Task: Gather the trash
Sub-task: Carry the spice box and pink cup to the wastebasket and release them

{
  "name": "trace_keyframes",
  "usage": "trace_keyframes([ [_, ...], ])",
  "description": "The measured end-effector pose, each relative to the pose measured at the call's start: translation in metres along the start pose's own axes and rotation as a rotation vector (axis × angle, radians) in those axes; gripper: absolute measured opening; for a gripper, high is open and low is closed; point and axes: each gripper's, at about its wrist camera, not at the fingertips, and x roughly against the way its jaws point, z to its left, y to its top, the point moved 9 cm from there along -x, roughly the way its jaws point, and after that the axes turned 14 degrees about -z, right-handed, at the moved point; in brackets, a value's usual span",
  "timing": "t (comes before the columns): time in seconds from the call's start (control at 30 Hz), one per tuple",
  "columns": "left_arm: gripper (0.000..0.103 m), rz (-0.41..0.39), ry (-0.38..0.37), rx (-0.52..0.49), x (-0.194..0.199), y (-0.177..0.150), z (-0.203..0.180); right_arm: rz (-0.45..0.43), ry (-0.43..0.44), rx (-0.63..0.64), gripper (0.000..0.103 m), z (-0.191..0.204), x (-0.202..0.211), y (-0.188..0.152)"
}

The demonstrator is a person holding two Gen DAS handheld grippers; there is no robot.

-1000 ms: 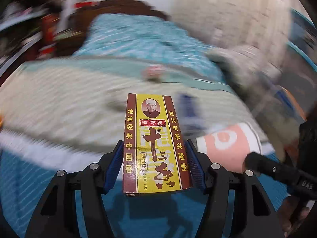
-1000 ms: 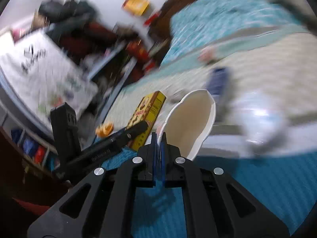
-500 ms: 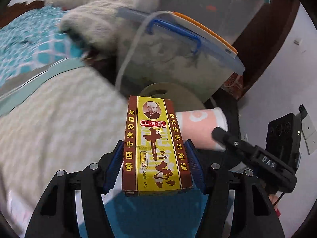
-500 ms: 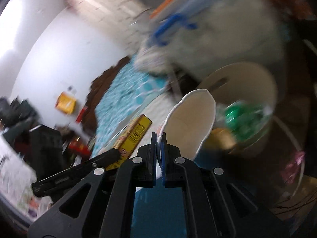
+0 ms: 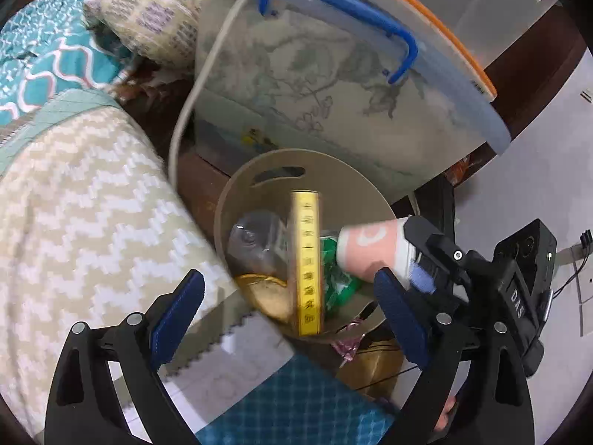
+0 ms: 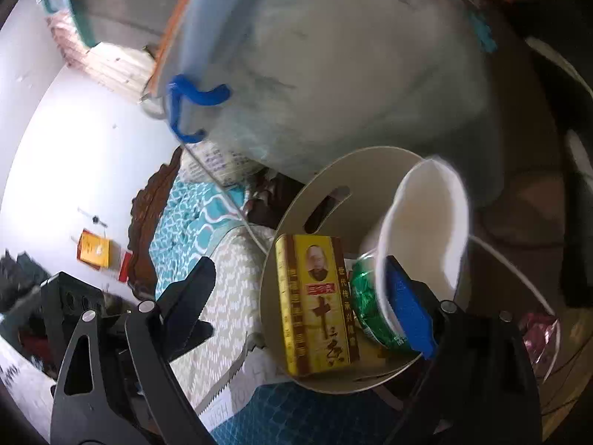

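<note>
A round beige trash bin [image 5: 255,185] [image 6: 296,230] stands on the floor beside the bed. The yellow spice box [image 5: 307,263] [image 6: 315,304] is free of my fingers and drops upright into the bin. My left gripper [image 5: 289,315] is open and empty above the bin's near rim. My right gripper [image 6: 296,307] is open; the pink and white paper cup [image 5: 370,250] [image 6: 426,230] leans against its right finger [image 6: 407,311] over the bin, mouth toward the camera. A green wrapper [image 6: 367,307] and a clear bottle [image 5: 252,244] lie inside the bin.
A large translucent storage box [image 5: 333,92] with a blue handle [image 5: 341,11] stands right behind the bin. The bed with a beige zigzag blanket [image 5: 81,207] is on the left. A white cable [image 5: 189,111] hangs by the bin. A pink wrapper [image 5: 344,345] lies on the floor.
Both grippers swung from the bed to above the bin and opened. The spice box left my left gripper and falls into the bin; the cup is loose from my right gripper's pinch.
</note>
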Motion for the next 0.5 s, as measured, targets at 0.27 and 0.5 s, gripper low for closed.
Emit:
trace_keyframes([
  [0.27, 0.089, -0.230, 0.059, 0.030, 0.126, 0.010, 0.057, -0.039, 0.037, 0.034, 0.084, 0.042, 0.028, -0.017],
  [0.5, 0.088, -0.410, 0.262, 0.194, 0.254, -0.012, 0.180, 0.089, 0.195, 0.197, 0.079, 0.161, 0.014, -0.075],
])
